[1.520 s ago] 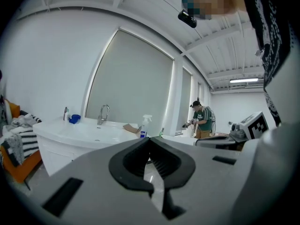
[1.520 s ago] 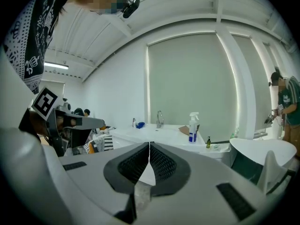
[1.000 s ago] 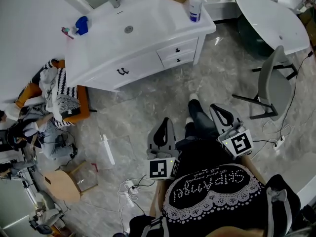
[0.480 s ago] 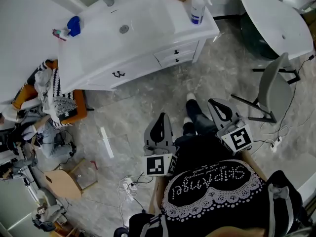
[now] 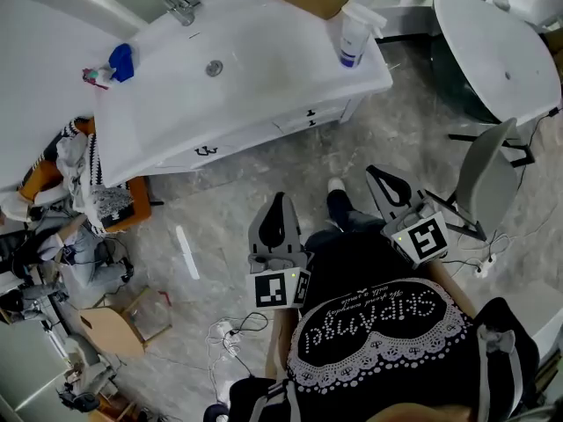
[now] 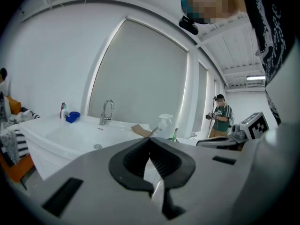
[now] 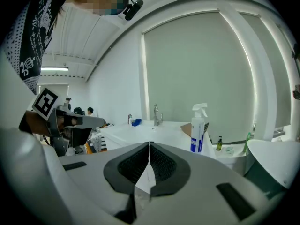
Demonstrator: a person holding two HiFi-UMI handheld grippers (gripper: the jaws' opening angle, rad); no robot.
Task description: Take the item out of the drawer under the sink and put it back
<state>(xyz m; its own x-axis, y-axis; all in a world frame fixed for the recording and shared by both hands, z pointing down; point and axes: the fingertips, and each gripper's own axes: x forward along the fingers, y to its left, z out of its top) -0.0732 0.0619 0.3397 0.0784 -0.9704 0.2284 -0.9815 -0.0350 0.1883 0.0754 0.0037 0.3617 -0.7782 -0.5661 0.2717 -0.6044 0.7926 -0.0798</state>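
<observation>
Head view: a person stands back from the white sink cabinet [image 5: 237, 77], both tools held low and pointing toward it, with bare floor between the jaw tips and the two small drawers [image 5: 310, 115] ahead, both shut. The item to be fetched is nowhere in sight. It is presumably inside one of those drawers, and which one cannot be told. The likeliest trouble from here is at the handles: they are small, and jaws that arrive pressed together could only bump or slide off a handle rather than hook it, so they would need to part before contact. A spray bottle [image 5: 352, 32] stands at the counter's corner, above the drawers and beyond the right tips, and a high or hurried reach could tip it. The left gripper [image 5: 279, 202] has its pads meeting at the tips with nothing between them, touching nothing. The right gripper [image 5: 376, 177] is likewise clenched tight and empty, clear of the cabinet and of the chair [image 5: 488, 170] off to its right.
</observation>
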